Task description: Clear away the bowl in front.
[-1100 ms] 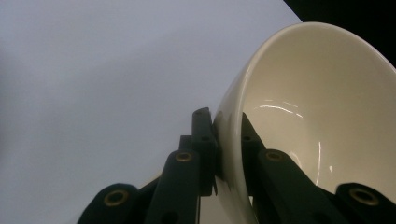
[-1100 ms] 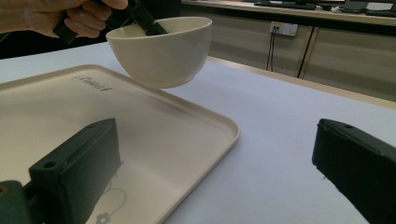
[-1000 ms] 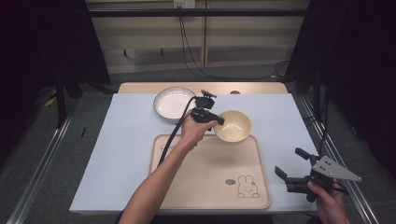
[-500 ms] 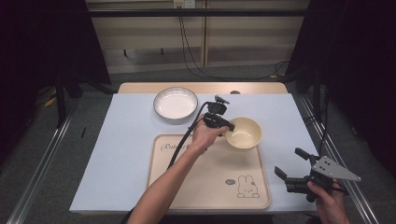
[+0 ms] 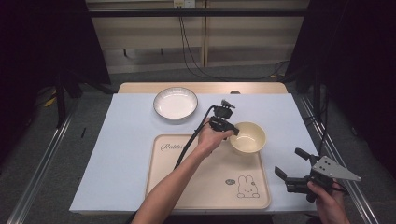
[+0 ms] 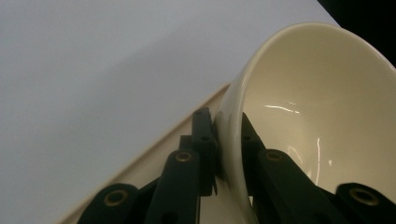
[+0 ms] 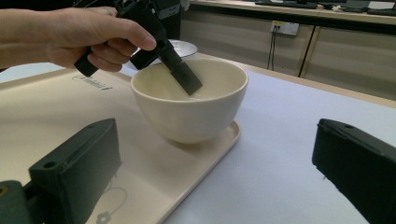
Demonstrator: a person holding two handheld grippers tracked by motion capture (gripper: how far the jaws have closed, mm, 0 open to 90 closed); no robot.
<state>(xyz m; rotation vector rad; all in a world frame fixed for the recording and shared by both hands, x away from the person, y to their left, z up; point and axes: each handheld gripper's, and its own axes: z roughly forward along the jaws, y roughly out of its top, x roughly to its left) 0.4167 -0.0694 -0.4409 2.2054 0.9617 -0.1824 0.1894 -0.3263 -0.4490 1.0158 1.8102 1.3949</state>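
High view: left gripper (image 5: 232,132) clamped on the bowl (image 5: 249,137), at the tray (image 5: 208,191) far corner; right gripper (image 5: 292,168) jaws apart, idle.

Left gripper view: rim pinched thinly; could slip.

Right gripper view: bowl overhangs tray lip; may tip on release.

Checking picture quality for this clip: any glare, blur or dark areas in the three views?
High view: table evenly lit, surroundings dark, all sharp. Left gripper view: bright streaks of glare inside the cream bowl; the left gripper, clamped on its rim, is soft from closeness. Right gripper view: bowl sharp, the right gripper in the foreground blurred.
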